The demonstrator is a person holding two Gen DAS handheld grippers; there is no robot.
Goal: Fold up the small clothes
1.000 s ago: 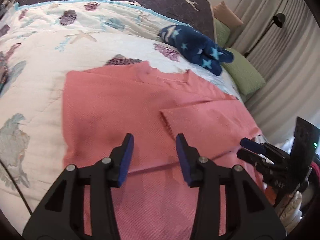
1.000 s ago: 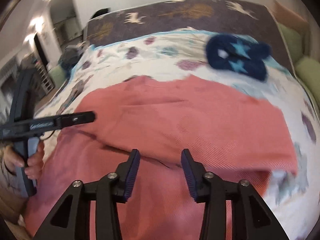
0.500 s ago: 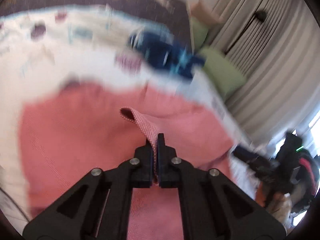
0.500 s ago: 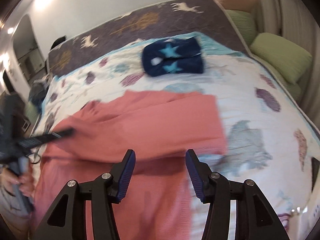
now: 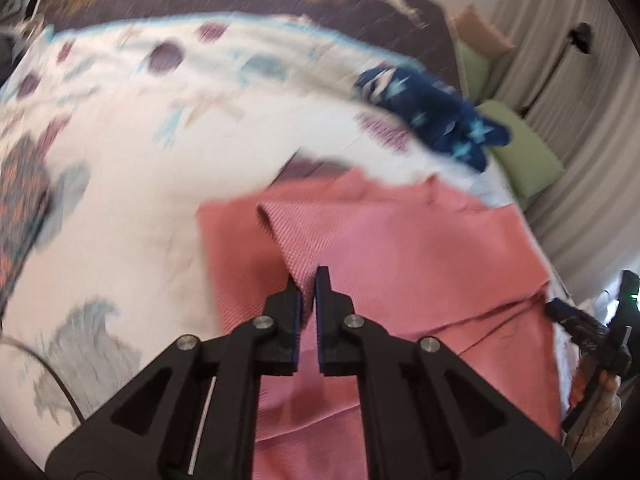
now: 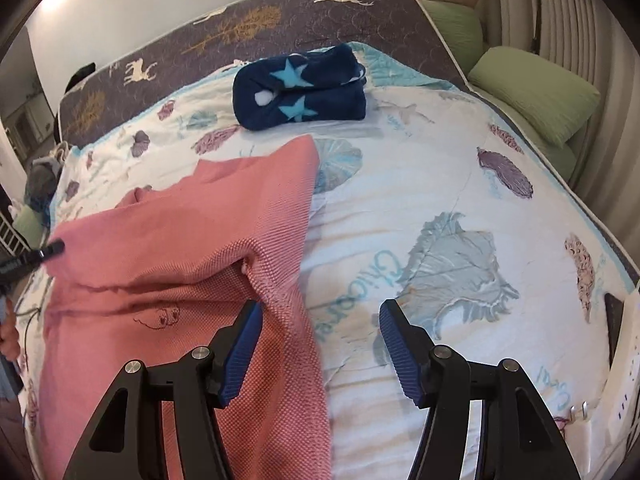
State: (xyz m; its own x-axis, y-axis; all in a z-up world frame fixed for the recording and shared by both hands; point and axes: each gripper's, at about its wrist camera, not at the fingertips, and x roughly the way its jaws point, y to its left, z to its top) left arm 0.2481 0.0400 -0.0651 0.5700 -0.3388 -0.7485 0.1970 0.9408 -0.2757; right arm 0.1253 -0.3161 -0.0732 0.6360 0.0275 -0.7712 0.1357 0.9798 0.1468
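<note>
Left wrist view: my left gripper [image 5: 308,280] has its fingers nearly together, with a raised fold of the pink garment [image 5: 400,264] running into the narrow gap; the jaws are opening, and the blur leaves it unclear whether the pads still press the cloth. The garment lies on the bed [image 5: 132,184], one side already folded over the middle. I judge the step in hand to be the release of this side fold. Next move: clear the fingers from the cloth without dragging the fold back out. This view alone shows the lifted fold and, at the right edge, my right gripper [image 5: 576,320] beside the garment's edge.

Right wrist view: my right gripper [image 6: 320,320] stands wide, jaws opening, empty; the left finger [image 6: 240,356] is over the garment's [image 6: 180,240] right edge, the right finger over bare quilt. Next move here, I judge: take the near hem for the following fold. This view alone shows the knit texture, a small outline motif, the folded navy star blanket [image 6: 300,88] well beyond the garment, and the left gripper's tip [image 6: 48,250] at the garment's far side.
</note>
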